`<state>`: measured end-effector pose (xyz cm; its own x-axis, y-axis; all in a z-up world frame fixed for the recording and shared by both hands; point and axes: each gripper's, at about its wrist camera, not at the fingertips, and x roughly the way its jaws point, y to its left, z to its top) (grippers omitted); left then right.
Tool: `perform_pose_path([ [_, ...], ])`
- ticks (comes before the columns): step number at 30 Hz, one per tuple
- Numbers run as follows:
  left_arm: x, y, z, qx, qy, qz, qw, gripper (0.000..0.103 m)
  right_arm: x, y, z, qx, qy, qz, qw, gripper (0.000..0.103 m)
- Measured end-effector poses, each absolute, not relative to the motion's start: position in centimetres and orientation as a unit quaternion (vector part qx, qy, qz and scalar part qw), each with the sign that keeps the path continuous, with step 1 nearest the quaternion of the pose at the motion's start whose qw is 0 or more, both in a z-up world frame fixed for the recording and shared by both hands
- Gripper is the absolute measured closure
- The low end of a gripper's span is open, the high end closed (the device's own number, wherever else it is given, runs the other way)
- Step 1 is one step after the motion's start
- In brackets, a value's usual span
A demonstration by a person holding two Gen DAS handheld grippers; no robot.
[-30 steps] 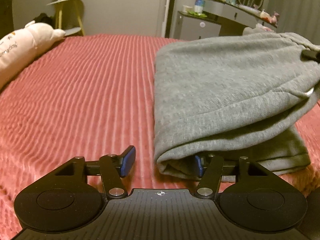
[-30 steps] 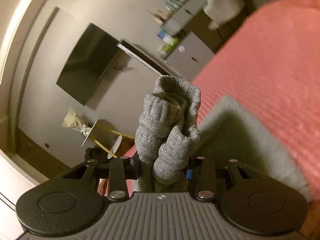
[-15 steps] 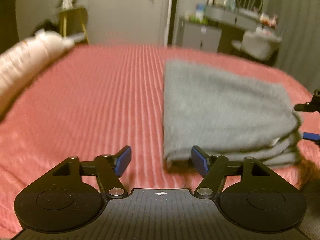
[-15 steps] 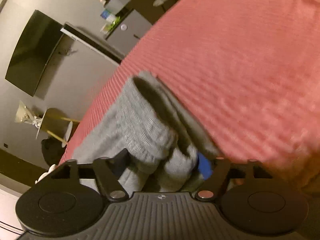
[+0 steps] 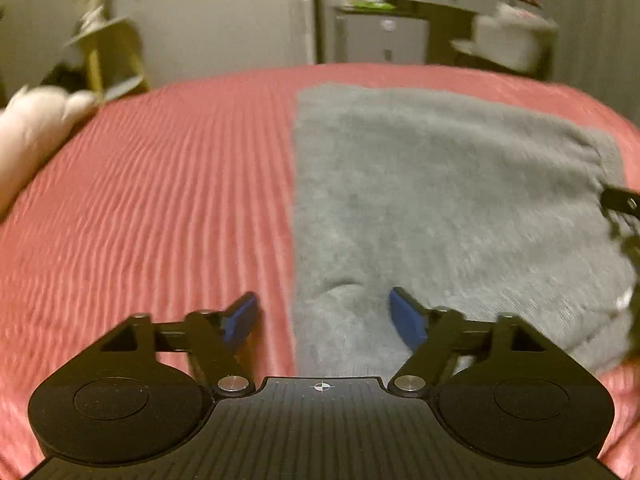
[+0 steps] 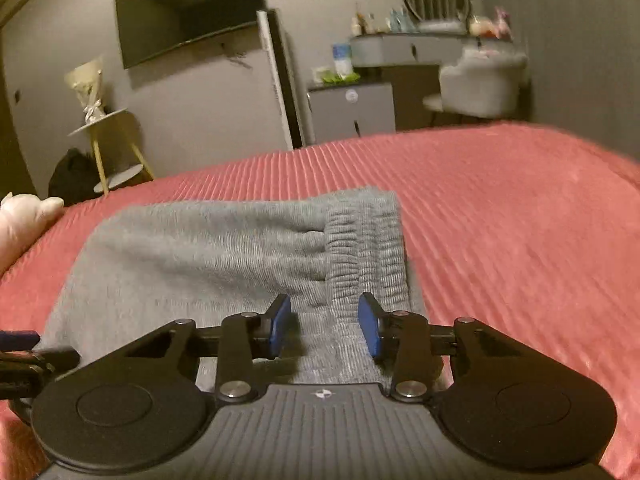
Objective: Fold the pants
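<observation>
Your grey pants [image 6: 224, 256] lie folded into a flat rectangle on the red ribbed bedspread [image 6: 500, 220], elastic waistband [image 6: 360, 240] on top at the right end. Your left gripper [image 5: 322, 316] and right gripper [image 6: 324, 326] both gape wide, holding nothing. A pale plush toy [image 5: 32, 136] sits far left, well apart.

Light: dim, warm, yellowish indoor cast, source not visible | Shadows: soft, faint beneath right gripper [image 6: 324, 324] | Blur: left wrist view smeared throughout, bedspread [image 5: 160, 200] ribs and pants [image 5: 440, 208] soft; right wrist view sharper, pants [image 6: 224, 252] knit legible | Distortion: strong fisheye bending, dark vignetted corners | Glare: none noted.
</observation>
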<state>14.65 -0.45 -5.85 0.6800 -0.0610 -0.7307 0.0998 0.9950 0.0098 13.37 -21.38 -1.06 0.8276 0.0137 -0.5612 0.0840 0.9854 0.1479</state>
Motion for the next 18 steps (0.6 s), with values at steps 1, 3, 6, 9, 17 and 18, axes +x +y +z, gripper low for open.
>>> perform_pose_path([
  [1, 14.6, -0.2, -5.0, 0.012, 0.398, -0.052, 0.916, 0.033, 13.0, -21.7, -0.9, 0.086, 0.298, -0.016, 0.951, 0.065],
  [3, 14.2, 0.1, -3.1, 0.004, 0.370, -0.052, 0.928, 0.041, 12.5, -23.0, -0.5, 0.131, 0.284, -0.007, 0.950, 0.062],
  [6, 15.4, -0.2, -1.4, 0.023, 0.325, -0.036, 0.945, 0.042, 12.6, -24.4, 0.0, 0.174, 0.250, -0.039, 0.952, 0.049],
  [9, 18.5, -1.3, -1.3, 0.051, 0.327, -0.027, 0.943, 0.041, 15.2, -24.6, -0.7, 0.159, 0.262, -0.059, 0.950, 0.046],
  [17, 23.0, -2.6, -4.8, 0.132, 0.363, 0.003, 0.922, 0.008, 17.4, -29.6, -6.7, 0.292, 0.335, -0.041, 0.895, 0.004],
  [18, 22.4, -2.2, -4.4, 0.117, 0.368, -0.006, 0.922, 0.010, 17.3, -29.8, -6.7, 0.295, 0.337, -0.032, 0.893, 0.004],
])
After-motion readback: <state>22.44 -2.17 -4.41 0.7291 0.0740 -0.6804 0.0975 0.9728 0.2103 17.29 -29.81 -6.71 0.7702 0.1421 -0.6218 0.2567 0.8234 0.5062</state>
